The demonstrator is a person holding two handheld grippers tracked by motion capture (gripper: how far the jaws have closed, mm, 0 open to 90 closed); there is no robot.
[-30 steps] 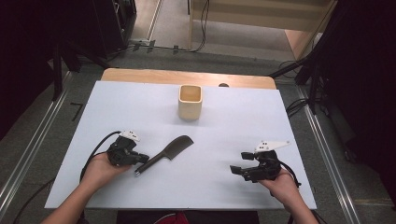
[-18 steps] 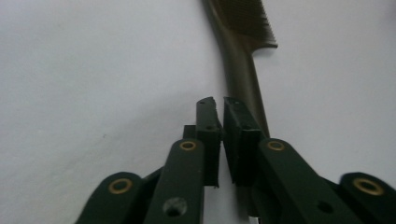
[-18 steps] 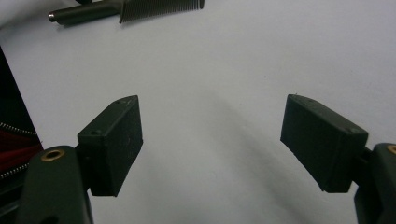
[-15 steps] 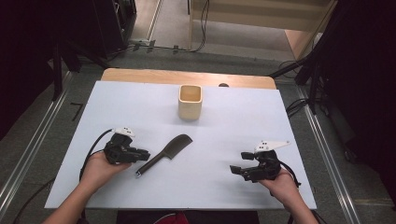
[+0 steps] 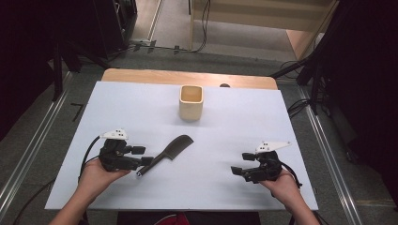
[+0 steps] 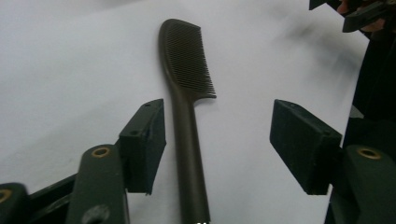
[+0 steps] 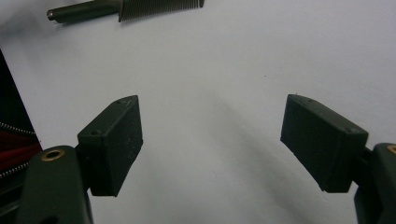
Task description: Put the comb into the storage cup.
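Observation:
A dark brown comb (image 5: 169,151) lies flat on the white table, its teeth end pointing toward the far right. My left gripper (image 5: 141,157) is at the comb's handle end and its jaws have just been opening. In the left gripper view the comb (image 6: 184,84) handle runs between the parted pads (image 6: 144,140), close to the left one, and neither pad presses on it. My right gripper (image 5: 239,171) rests at the near right, open, with bare table between its pads (image 7: 116,140). The comb (image 7: 126,8) lies far ahead of the right gripper.
A beige square cup (image 5: 191,101) stands upright at the far middle of the white table top (image 5: 263,126). A wooden strip (image 5: 187,77) runs along the far edge. Cables trail from both grippers toward the near edge.
The left jaws were shut on the comb's handle and now stand apart. The left hand drew back a little to the left. The comb and the right hand stayed put.

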